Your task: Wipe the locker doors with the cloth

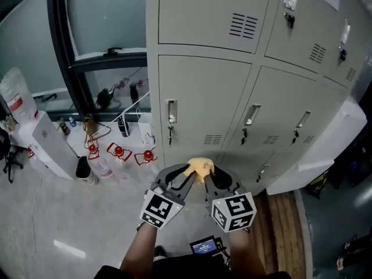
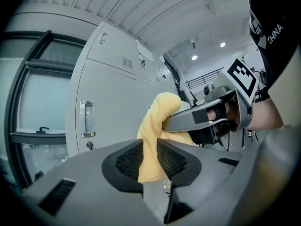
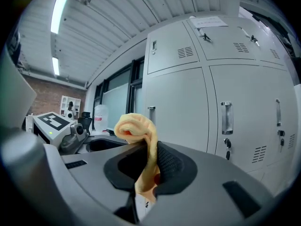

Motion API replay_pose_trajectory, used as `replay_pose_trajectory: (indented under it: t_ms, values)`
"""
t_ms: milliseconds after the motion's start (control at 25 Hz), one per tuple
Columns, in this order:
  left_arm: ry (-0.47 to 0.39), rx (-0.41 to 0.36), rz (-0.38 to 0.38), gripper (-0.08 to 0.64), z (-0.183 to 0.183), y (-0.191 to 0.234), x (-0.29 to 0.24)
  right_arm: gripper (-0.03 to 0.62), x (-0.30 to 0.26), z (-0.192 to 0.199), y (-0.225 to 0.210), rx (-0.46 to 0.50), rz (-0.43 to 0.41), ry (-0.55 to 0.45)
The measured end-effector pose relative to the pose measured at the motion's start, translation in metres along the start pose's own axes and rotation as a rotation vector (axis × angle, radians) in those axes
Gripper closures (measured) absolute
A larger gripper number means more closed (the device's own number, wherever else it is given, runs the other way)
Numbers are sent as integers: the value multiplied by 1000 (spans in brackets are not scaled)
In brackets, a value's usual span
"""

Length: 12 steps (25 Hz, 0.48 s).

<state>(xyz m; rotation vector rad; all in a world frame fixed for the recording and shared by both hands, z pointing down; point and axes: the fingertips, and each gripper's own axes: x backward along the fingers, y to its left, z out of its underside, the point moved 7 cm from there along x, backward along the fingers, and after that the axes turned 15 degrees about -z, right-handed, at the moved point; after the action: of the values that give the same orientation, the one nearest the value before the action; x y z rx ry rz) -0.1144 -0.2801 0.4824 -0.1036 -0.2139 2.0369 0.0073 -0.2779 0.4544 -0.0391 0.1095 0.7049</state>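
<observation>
- The left gripper [image 1: 185, 178] had its jaws closed nearly all the way, with only the thickness of the yellow cloth [image 1: 201, 167] between them.
- In the left gripper view, a hanging fold of the cloth ran down between the two black ribbed pads [image 2: 128, 160], and both pads pressed against it.
- The right gripper [image 1: 210, 179] was likewise clamped on the cloth. In the right gripper view the fabric passed between the pads [image 3: 170, 166], and a rolled bunch stood up above the jaws.
- The two grippers were side by side with their tips converging. Each gripped a different part of the one cloth, which was bunched between them.
- In the head view the cloth was held up in front of the lower edge of a grey locker door [image 1: 203, 97], below its chrome handle [image 1: 171, 112].
- No view showed whether the cloth touched the door.
</observation>
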Motion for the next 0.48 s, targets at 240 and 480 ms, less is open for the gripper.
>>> replay_pose_trajectory:
  t_ms: [240,480]
  values:
    - [17,-34,-18,518,-7,-5,-6,522,3,1,-3,-26,-27,-31]
    - [31,-40,-23,523,-8,-4,-11,522,1,2,-8,-24,-23,-37]
